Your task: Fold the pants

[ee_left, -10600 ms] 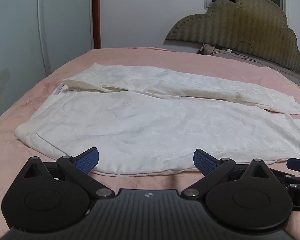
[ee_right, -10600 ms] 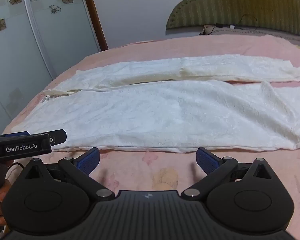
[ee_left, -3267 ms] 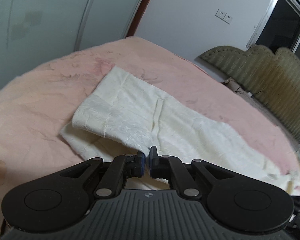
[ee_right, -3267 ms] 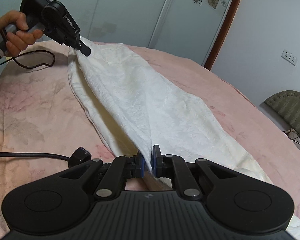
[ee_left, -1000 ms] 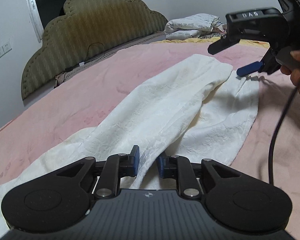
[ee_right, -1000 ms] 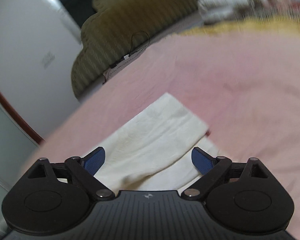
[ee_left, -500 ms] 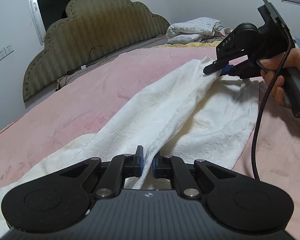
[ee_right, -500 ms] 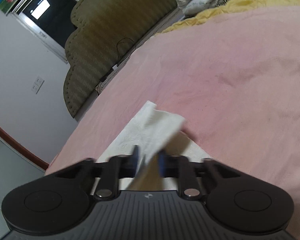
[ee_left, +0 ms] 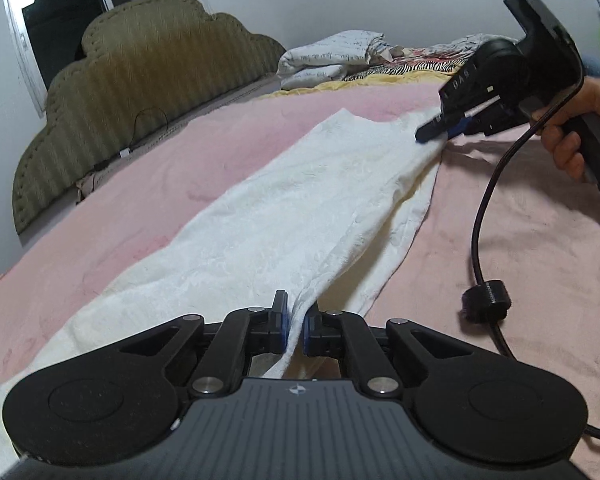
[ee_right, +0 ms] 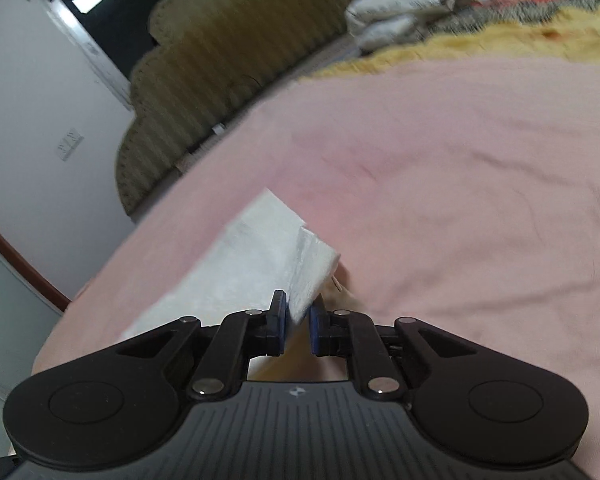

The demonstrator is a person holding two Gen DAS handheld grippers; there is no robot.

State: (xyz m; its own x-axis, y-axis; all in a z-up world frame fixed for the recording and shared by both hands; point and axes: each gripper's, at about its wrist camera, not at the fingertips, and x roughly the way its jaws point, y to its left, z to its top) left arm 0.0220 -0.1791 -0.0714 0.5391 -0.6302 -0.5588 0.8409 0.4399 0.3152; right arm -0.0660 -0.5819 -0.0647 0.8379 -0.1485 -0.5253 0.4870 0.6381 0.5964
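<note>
White pants (ee_left: 300,208) lie lengthwise on the pink bed (ee_left: 520,240), one leg laid over the other. My left gripper (ee_left: 295,322) is shut on the near edge of the upper leg. My right gripper (ee_left: 434,132), seen in the left wrist view held by a hand, is shut on the far hem corner and holds it just above the bed. In the right wrist view the right gripper (ee_right: 298,324) pinches the white hem (ee_right: 268,256), with the pink bed (ee_right: 440,184) beyond.
An olive padded headboard (ee_left: 140,92) stands at the far left. Folded white bedding (ee_left: 332,56) and a yellow blanket (ee_left: 364,82) lie at the far end. A black cable (ee_left: 484,240) with a ferrite lump hangs from the right gripper over the bed.
Both grippers have closed on the upper pant leg. The right gripper has lifted the hem corner and drawn the leg taut between the two grippers.
</note>
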